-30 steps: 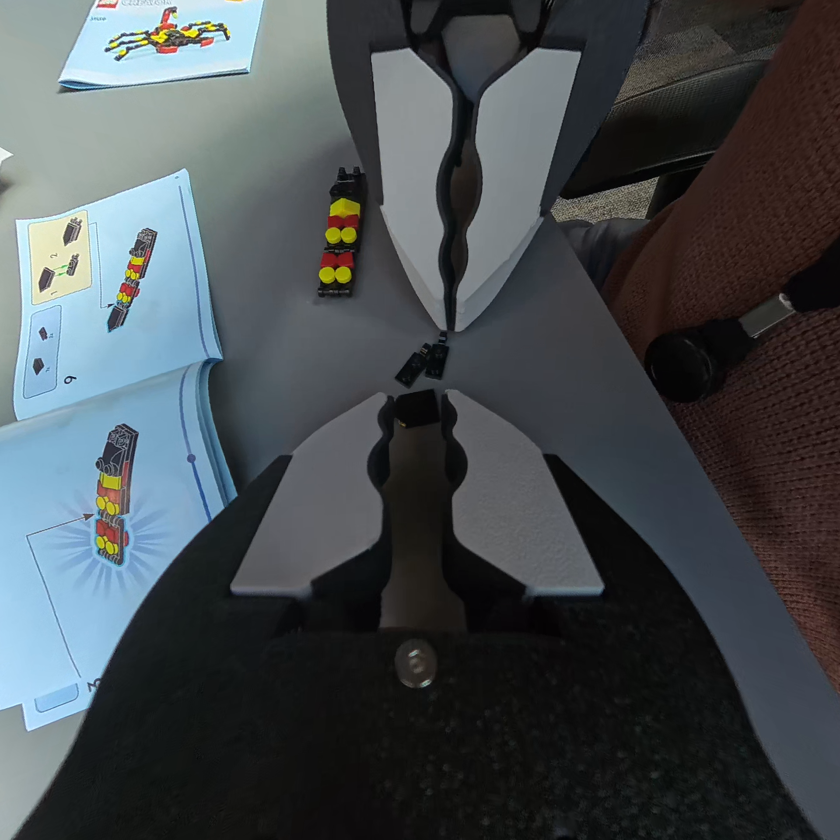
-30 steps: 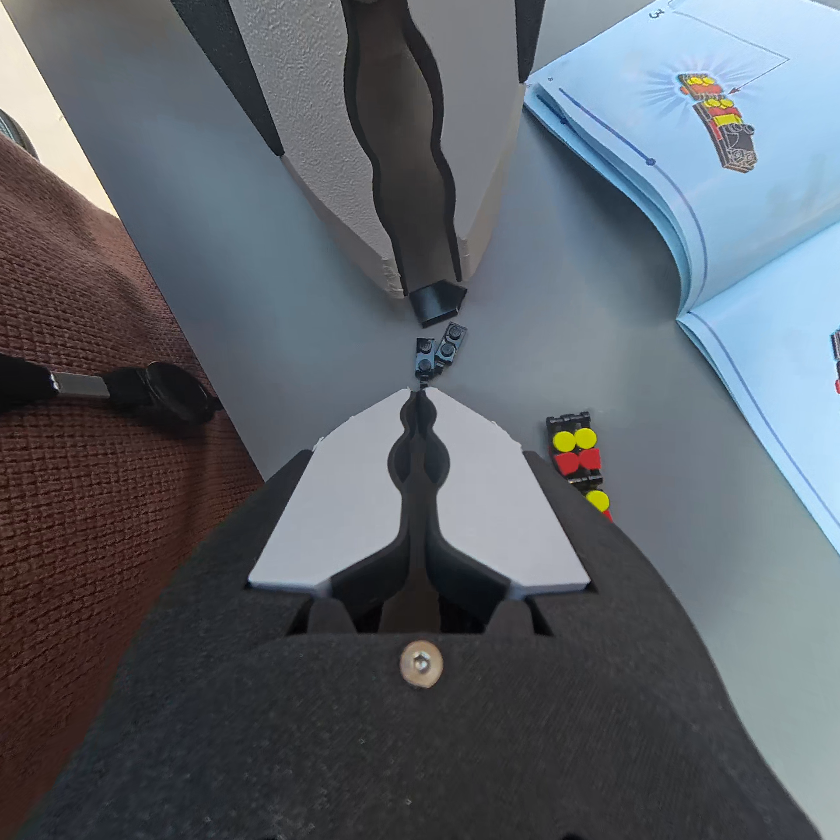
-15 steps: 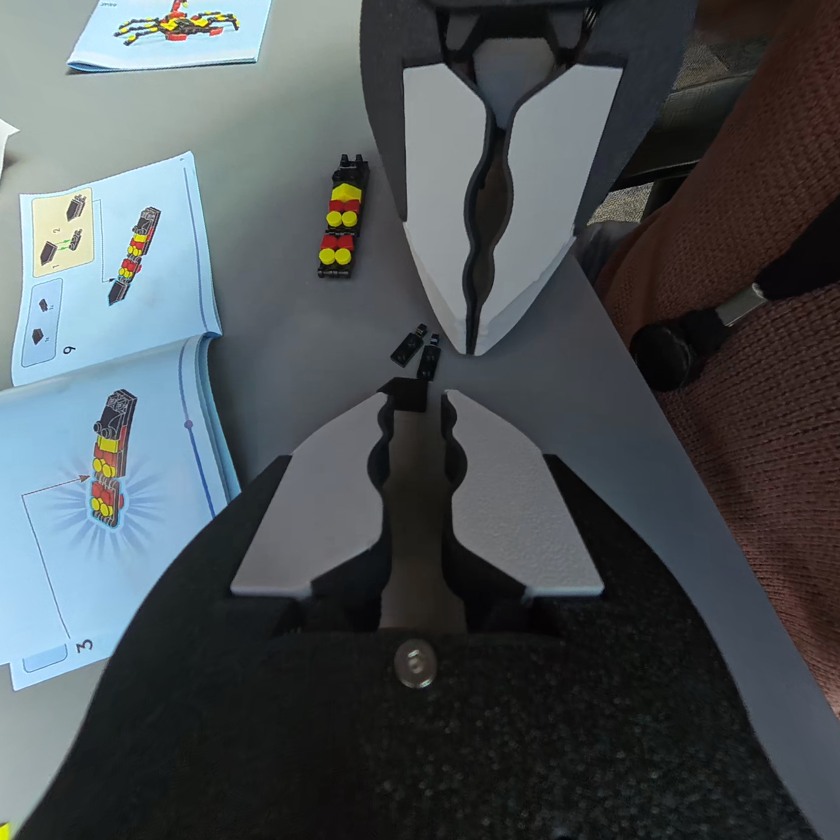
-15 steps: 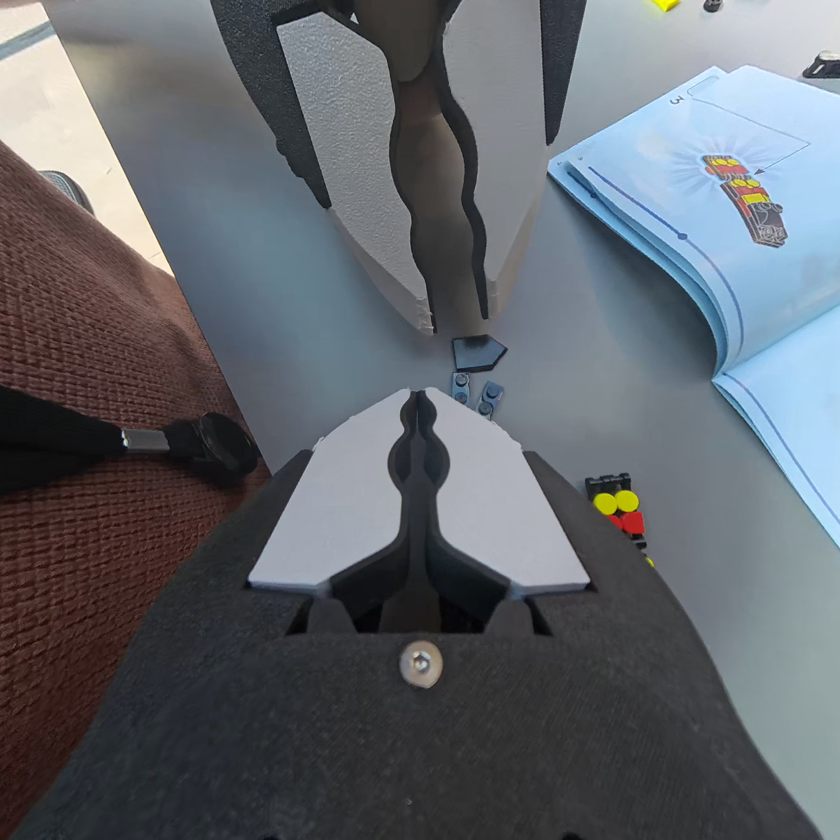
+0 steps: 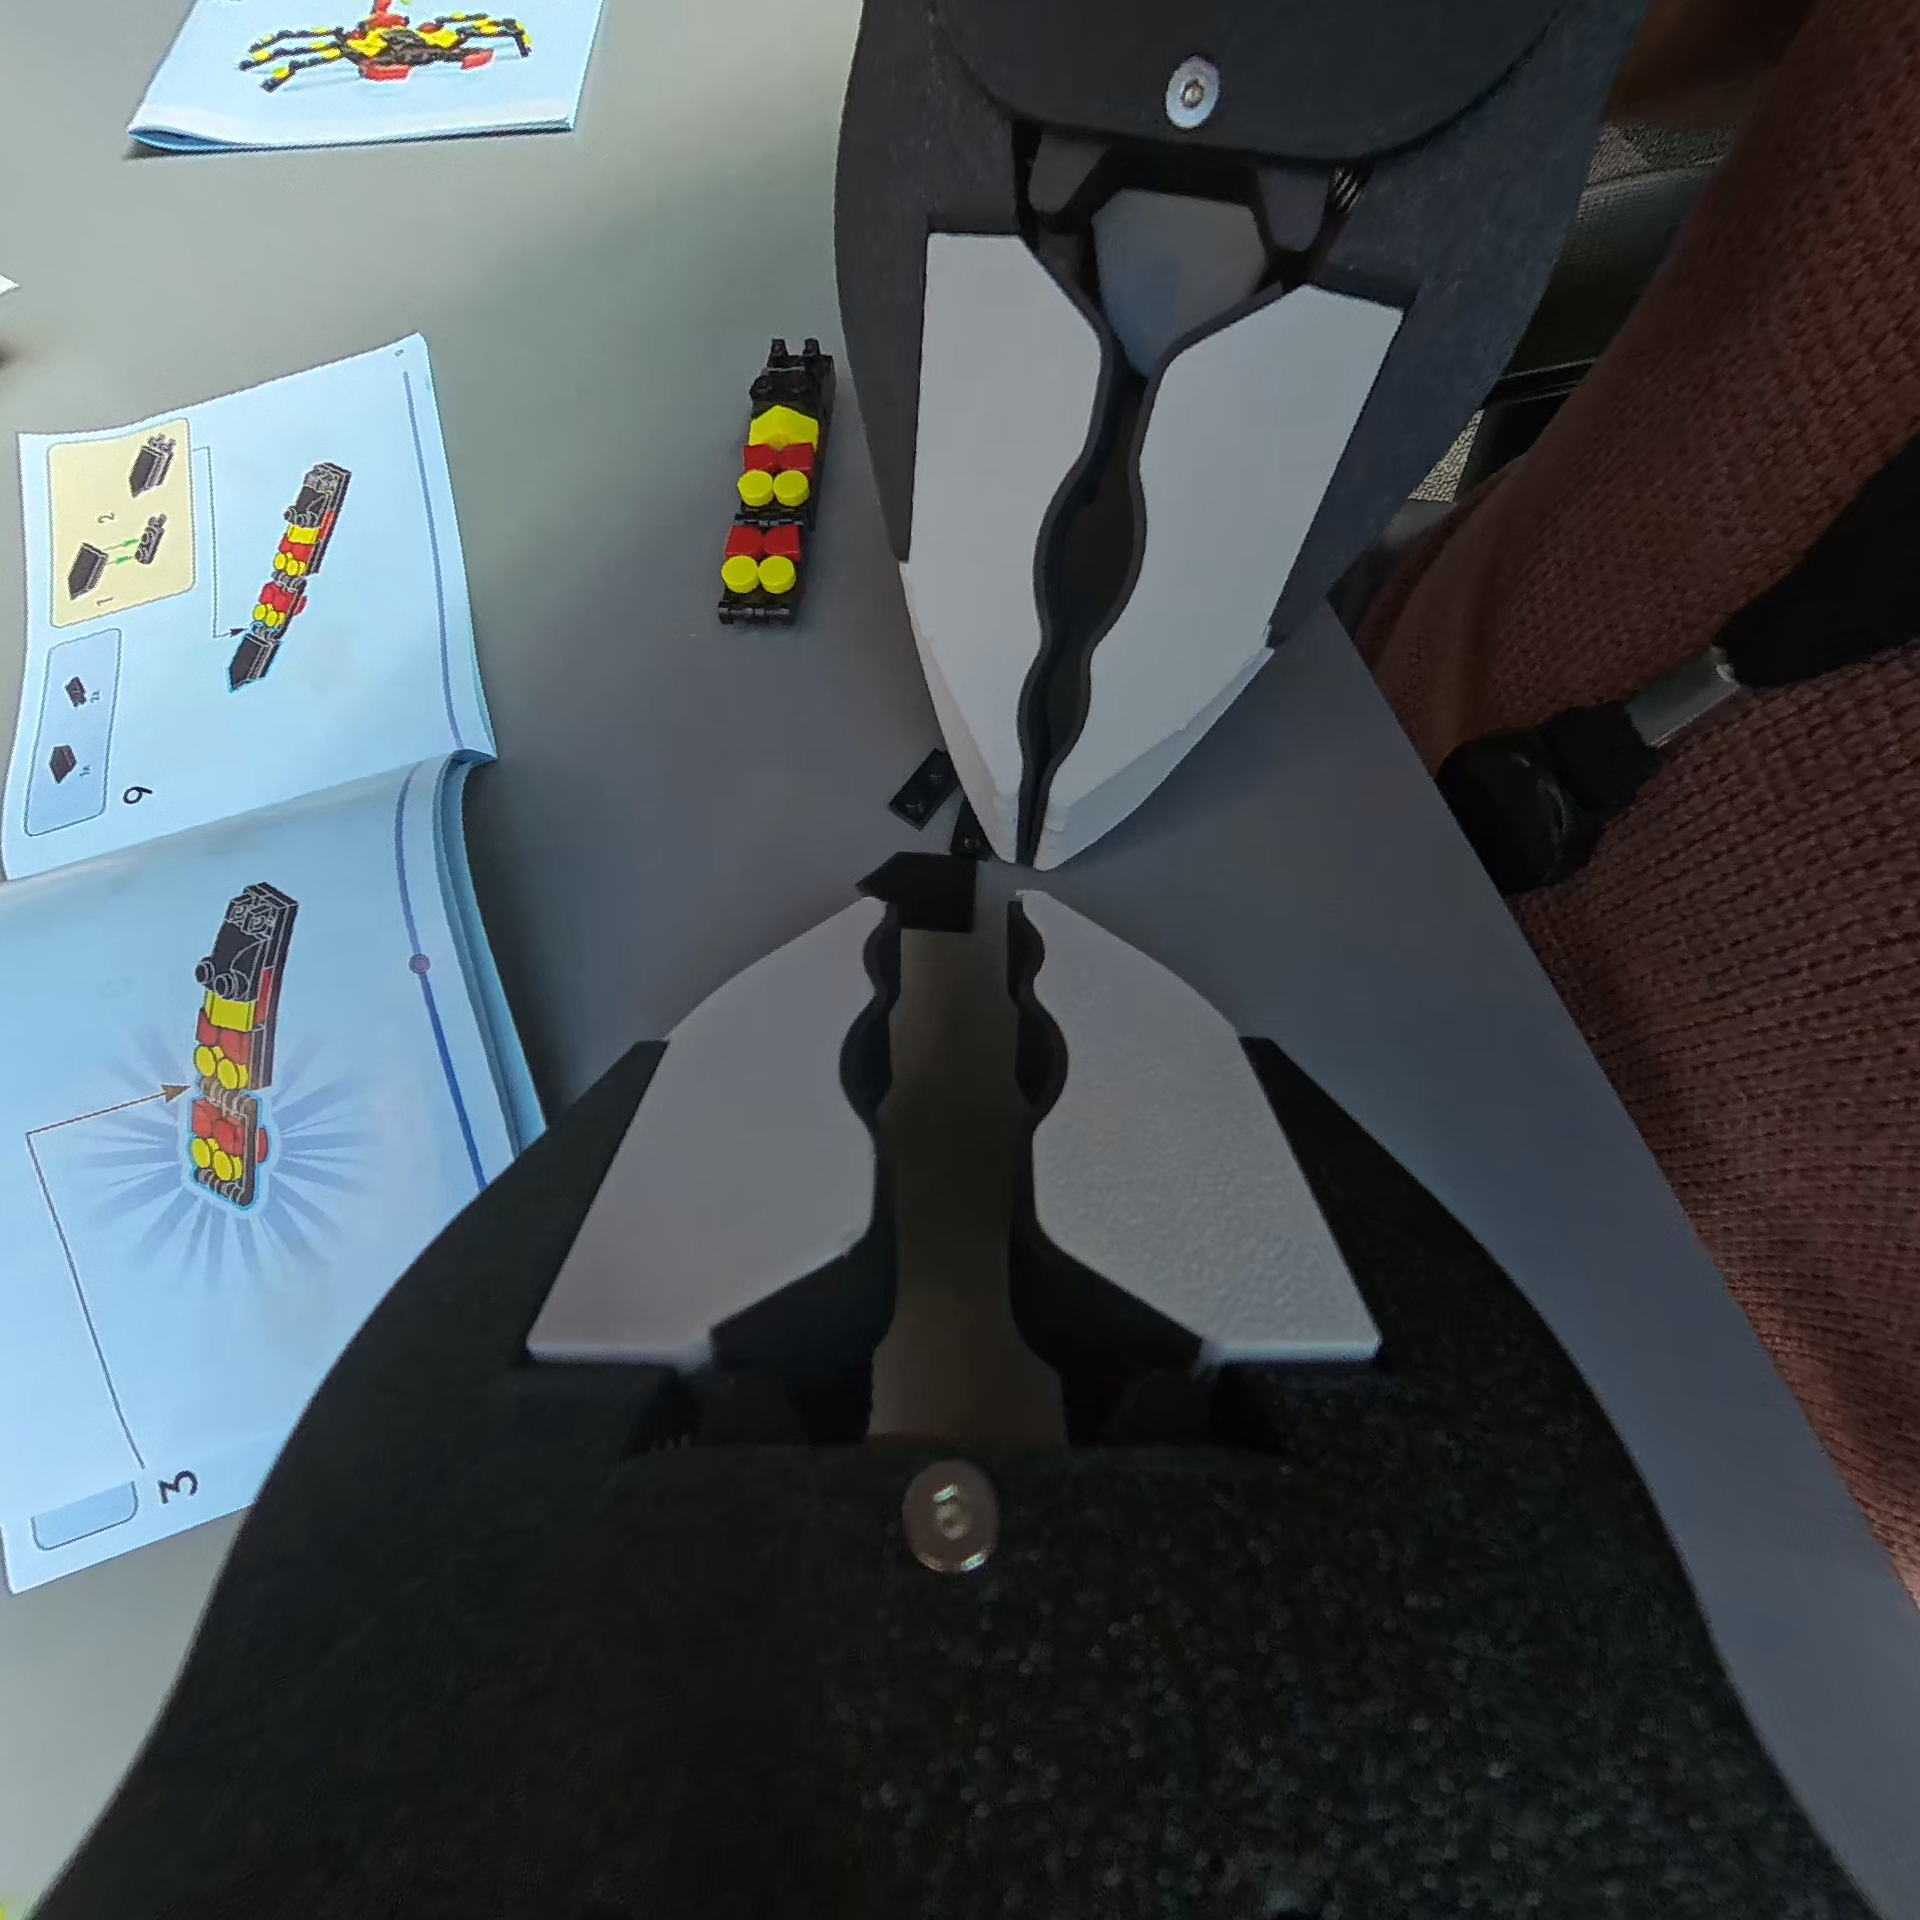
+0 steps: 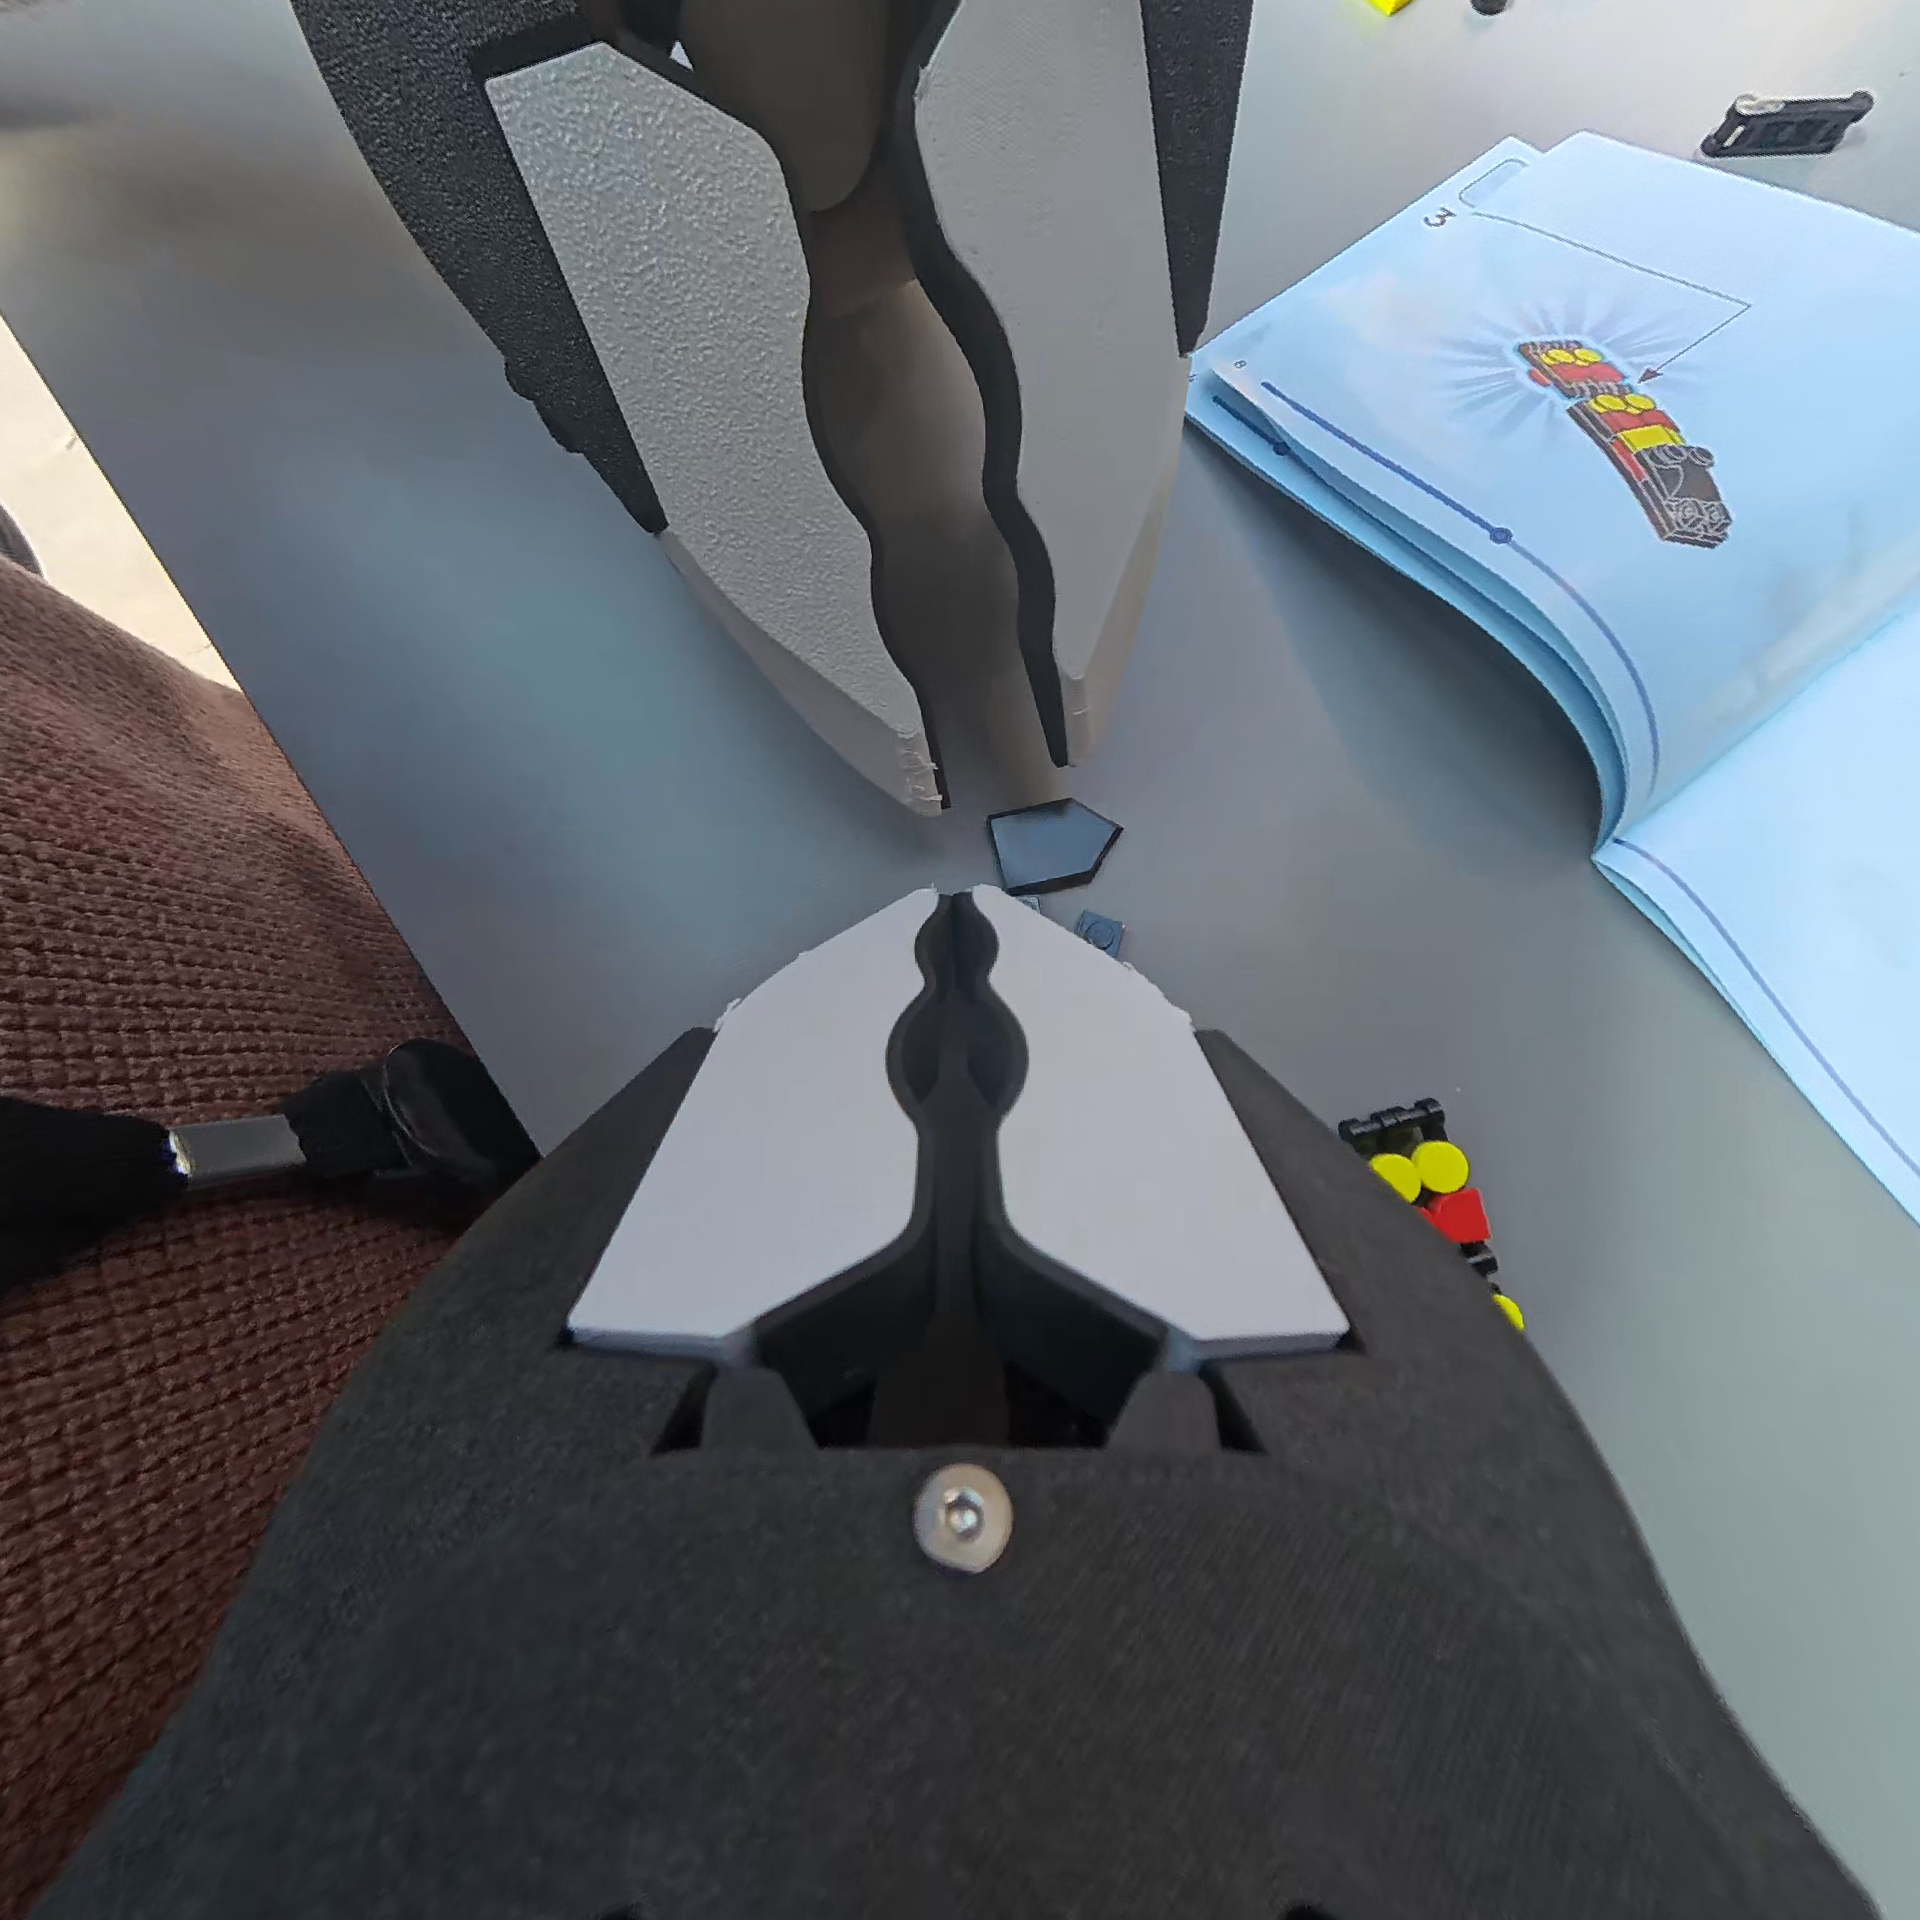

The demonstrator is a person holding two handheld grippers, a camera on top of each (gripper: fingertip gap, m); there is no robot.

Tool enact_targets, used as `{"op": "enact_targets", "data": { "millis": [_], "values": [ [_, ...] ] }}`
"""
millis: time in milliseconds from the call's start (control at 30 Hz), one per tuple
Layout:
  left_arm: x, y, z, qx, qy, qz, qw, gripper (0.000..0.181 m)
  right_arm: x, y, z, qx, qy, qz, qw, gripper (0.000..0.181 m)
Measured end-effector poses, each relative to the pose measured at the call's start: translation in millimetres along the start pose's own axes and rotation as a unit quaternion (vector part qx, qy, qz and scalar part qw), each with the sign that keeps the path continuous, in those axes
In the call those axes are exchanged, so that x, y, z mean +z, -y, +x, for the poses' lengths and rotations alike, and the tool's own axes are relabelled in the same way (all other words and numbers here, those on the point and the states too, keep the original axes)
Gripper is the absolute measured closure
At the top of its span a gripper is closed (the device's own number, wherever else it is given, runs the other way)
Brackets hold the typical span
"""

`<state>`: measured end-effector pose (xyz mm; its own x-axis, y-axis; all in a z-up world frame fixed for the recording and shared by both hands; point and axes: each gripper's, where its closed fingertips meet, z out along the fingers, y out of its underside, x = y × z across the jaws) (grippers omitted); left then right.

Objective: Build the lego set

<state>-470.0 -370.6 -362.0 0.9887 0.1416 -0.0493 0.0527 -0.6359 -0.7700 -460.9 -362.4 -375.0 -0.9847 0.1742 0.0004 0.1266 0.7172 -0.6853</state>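
Left gripper (image 5: pixel 948 902): jaws parted, nothing clamped; fingertips at mid-frame of the left wrist view, pointing up the picture. Seen again at the top of the right wrist view (image 6: pixel 995 781), tips lowered toward the tabletop.

Right gripper (image 6: pixel 956 896): jaws pressed together along their wavy inner edges, nothing visible between them. In the left wrist view it descends from the top centre (image 5: pixel 1031 854), its tips almost meeting those of the left gripper.

Black wedge piece (image 6: pixel 1051 850): flat, five-sided, lying on the table (image 6: pixel 416 644) in the narrow space between the two sets of tips; in the left wrist view (image 5: pixel 930 894) it sits just ahead of the left finger's tip.

Small black stud plates, two: one (image 5: pixel 923 790) just left of the right gripper's tip; the other (image 5: pixel 968 837) mostly hidden beside that tip. One plate (image 6: pixel 1101 931) shows just right of centre in the right wrist view.

Assembled black, red and yellow strip (image 5: pixel 777 488): upper centre of the left wrist view, left of the right gripper; partly hidden at the right-hand side of the right wrist view (image 6: pixel 1439 1195).

Open blue instruction booklet (image 5: pixel 208 935): left side of frame. Second blue booklet (image 5: pixel 364 73): upper left corner, closed.

Person's brown knitted garment (image 5: pixel 1745 1039): right edge, beyond the table's edge.
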Motion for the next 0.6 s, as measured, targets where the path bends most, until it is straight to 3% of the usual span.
{"op": "enact_targets", "data": {
  "millis": [400, 600],
  "values": [
    [0, 0, 0, 0.005, -0.006, -0.001, 1.0, 0.162, -1, 0, 8, 0.002, -0.014, -0.003, 1.0, 0.181],
    [-4, 0, -5, 0.003, 0.007, 0.0, 1.0, 0.16, -23, 5, 24, 0.028, -0.028, 0.024, 0.999, 0.174]
  ]
}}
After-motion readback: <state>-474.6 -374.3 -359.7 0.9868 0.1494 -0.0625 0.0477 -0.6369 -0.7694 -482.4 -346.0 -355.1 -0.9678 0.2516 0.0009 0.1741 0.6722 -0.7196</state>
